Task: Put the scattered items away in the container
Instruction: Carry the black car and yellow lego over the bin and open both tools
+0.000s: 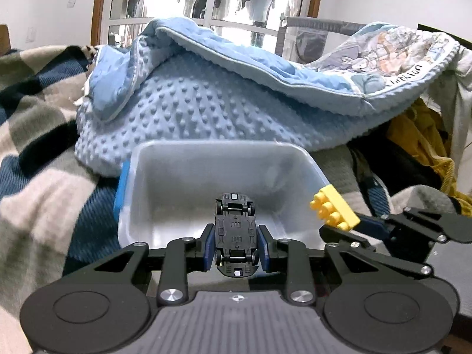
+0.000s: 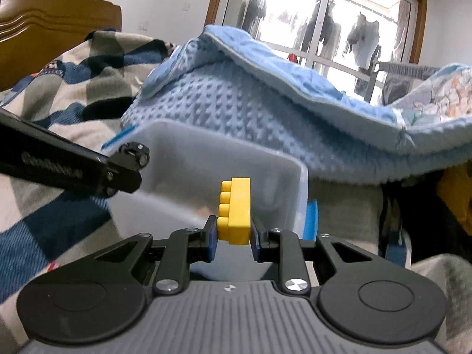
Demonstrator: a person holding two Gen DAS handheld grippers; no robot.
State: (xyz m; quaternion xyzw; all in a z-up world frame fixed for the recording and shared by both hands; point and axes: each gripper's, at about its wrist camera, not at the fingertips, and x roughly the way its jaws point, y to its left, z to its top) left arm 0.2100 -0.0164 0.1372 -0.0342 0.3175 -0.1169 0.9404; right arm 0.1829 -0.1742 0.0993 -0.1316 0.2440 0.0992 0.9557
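My left gripper [image 1: 235, 247] is shut on a black toy car [image 1: 235, 234], held underside up over the near edge of the clear plastic container [image 1: 153, 174], which looks empty inside. My right gripper [image 2: 233, 237] is shut on a yellow building brick [image 2: 236, 212] and holds it at the container's [image 2: 283, 177] right side. In the left wrist view the right gripper [image 1: 348, 227] comes in from the right with the brick [image 1: 334, 211] by the container's right rim. The left gripper's arm [image 2: 73, 168] shows at the left in the right wrist view.
The container has blue latches [image 1: 121, 188] and sits on a plaid blanket [image 1: 44, 147] on a bed. A dotted light-blue blanket [image 1: 206, 103] is heaped just behind it. Yellow clothing [image 1: 424, 141] lies at the right. A wooden headboard [image 2: 44, 23] and a window [image 2: 324, 14] are behind.
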